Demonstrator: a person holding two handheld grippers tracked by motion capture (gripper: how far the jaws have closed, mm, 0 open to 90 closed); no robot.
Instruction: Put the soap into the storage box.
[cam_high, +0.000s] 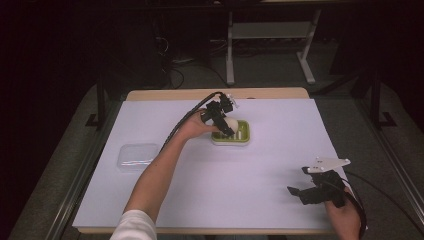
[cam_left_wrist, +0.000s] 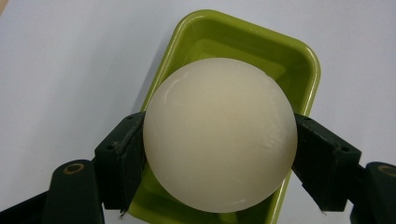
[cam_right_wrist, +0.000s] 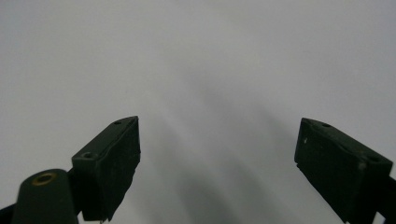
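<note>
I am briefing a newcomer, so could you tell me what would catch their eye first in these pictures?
First, the pale ball clamped in the left gripper above the green tray near the table's middle. Next, the right gripper, open with nothing between its jaws, at the near right edge, and a clear lid lying at the left.

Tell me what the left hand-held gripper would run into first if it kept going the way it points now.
Probably the green tray. The left hand-held gripper points down at it, its jaws clamped on the white ball, so the ball would likely touch the tray floor first. The gap between ball and tray is hard to judge.
</note>
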